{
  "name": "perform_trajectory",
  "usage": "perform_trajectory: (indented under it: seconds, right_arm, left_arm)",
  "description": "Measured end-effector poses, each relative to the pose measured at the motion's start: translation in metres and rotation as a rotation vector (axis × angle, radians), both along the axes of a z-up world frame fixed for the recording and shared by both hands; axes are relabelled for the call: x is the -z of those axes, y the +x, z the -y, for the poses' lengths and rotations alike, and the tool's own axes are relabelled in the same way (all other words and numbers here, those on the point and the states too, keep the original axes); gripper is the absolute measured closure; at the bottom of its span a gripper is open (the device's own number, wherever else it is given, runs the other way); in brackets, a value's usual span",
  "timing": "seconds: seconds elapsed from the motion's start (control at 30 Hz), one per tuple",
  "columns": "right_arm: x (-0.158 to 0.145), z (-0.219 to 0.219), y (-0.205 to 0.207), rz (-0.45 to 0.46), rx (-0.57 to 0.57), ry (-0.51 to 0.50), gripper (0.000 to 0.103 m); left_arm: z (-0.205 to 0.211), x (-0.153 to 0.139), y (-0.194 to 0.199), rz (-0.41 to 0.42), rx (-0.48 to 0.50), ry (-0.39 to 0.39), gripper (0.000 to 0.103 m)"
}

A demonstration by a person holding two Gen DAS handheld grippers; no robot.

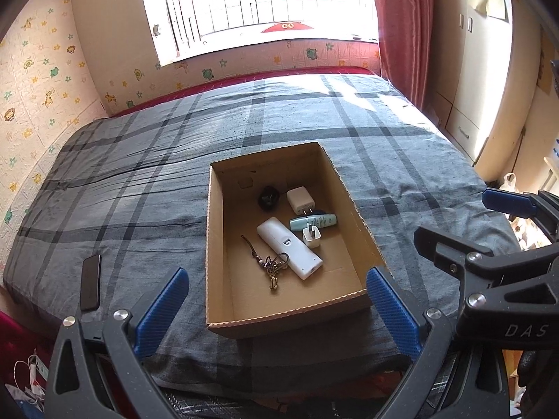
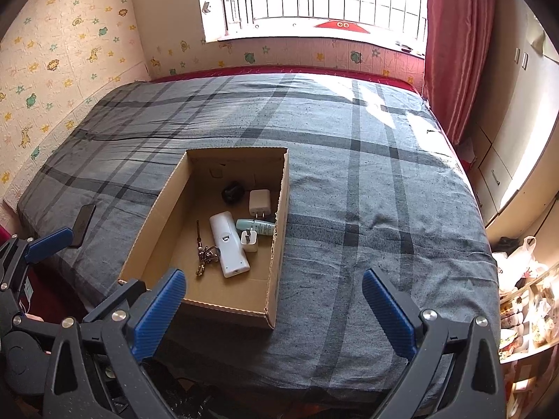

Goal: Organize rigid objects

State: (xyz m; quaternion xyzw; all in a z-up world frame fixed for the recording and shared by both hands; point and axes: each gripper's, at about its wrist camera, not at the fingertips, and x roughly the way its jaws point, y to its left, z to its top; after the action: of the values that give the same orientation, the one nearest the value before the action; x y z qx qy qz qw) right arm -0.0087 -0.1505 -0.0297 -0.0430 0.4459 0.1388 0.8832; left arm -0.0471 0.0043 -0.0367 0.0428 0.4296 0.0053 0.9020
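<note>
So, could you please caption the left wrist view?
Open left gripper faces a box on the bed holding remote, keys, chargers.

The left gripper [image 1: 276, 305] is wide open, its two blue fingers [image 1: 162, 310] far apart, holding nothing. The right gripper [image 2: 274, 309] is wide open too and holds nothing. They sit side by side, both pointing forward and down.

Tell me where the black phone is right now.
The black phone lies flat on the plaid bedspread near the bed's front left corner, outside and left of the cardboard box; the right wrist view shows it too.
</note>
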Motion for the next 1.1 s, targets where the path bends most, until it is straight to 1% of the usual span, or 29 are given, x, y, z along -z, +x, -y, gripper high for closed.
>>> perform_trajectory:
  seconds: [0.53,1.1]
  right_arm:
    - [-0.0046,-0.0002,-0.0043,0.011,-0.001,-0.010,0.000]
    - [-0.0009,0.0015,-0.0004,0.011,0.009,-0.017,0.000]
  left_arm:
    - [0.0002,-0.0010,-0.0031,0.003,-0.002,-0.003,0.000]
    - [0.0018,0.0029,0.0017,-0.010,0.007,0.002,0.000]
